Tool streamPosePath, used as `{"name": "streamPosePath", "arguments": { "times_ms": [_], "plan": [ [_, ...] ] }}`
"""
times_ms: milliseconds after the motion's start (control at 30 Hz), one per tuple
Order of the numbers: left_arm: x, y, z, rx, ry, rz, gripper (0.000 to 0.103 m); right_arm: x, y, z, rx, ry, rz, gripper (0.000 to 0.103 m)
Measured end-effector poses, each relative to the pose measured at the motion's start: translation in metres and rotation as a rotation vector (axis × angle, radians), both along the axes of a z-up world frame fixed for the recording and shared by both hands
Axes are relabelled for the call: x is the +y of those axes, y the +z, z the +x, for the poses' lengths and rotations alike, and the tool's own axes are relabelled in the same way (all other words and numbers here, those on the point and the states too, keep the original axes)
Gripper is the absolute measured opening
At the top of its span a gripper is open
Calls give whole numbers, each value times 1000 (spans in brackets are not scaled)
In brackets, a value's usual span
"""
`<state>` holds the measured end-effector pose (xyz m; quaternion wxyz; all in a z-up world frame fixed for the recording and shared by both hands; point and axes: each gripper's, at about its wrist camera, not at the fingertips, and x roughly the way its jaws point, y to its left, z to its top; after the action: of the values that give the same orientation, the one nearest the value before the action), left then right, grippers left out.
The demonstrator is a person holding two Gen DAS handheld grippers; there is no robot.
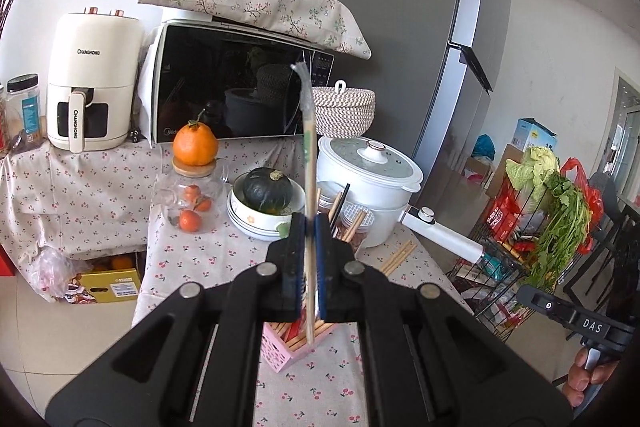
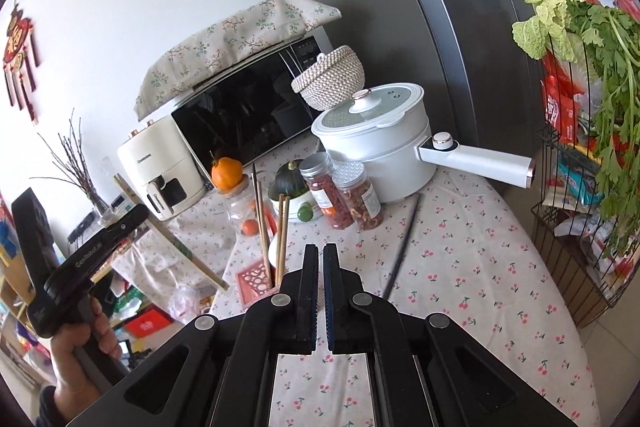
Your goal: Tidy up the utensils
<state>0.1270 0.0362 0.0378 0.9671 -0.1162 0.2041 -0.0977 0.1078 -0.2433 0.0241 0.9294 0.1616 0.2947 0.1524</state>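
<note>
Gripping wrapped chopsticks [image 1: 309, 163] upright, the left gripper [image 1: 308, 227] is hanging over the pink holder [image 1: 280, 351]; the right gripper [image 2: 321, 259] is hovering clenched, holding nothing, over the table [image 2: 460, 267].

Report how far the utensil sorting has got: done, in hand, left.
Done: several wooden chopsticks already stand in the pink perforated holder. In hand: the left hand-held gripper is shut on a paper-wrapped chopstick pair, held above that holder. Left: a loose wooden pair and a dark chopstick pair lie on the cherry-print tablecloth. The right hand-held gripper is nearly closed, empty.
</note>
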Motion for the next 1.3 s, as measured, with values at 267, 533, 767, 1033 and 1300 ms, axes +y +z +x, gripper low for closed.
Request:
{"name": "streamPosePath", "arguments": {
  "times_ms": [267,533,767,1033,1300],
  "plan": [
    [-7,-16,-30,80,-67,6,6,-51,-51,30,301,-97,-6,72],
    [-14,-47,-28,218,-141,5,6,-95,-125,64,552,-294,-41,72],
    [-23,-52,-29,236,-185,25,6,-101,-175,104,673,-408,-63,69],
    [-16,-58,-27,263,-196,37,6,-41,-180,127,568,-274,-330,17],
    [-9,-57,-29,262,-178,34,6,-14,-179,113,566,-87,-191,6]
  ]
}}
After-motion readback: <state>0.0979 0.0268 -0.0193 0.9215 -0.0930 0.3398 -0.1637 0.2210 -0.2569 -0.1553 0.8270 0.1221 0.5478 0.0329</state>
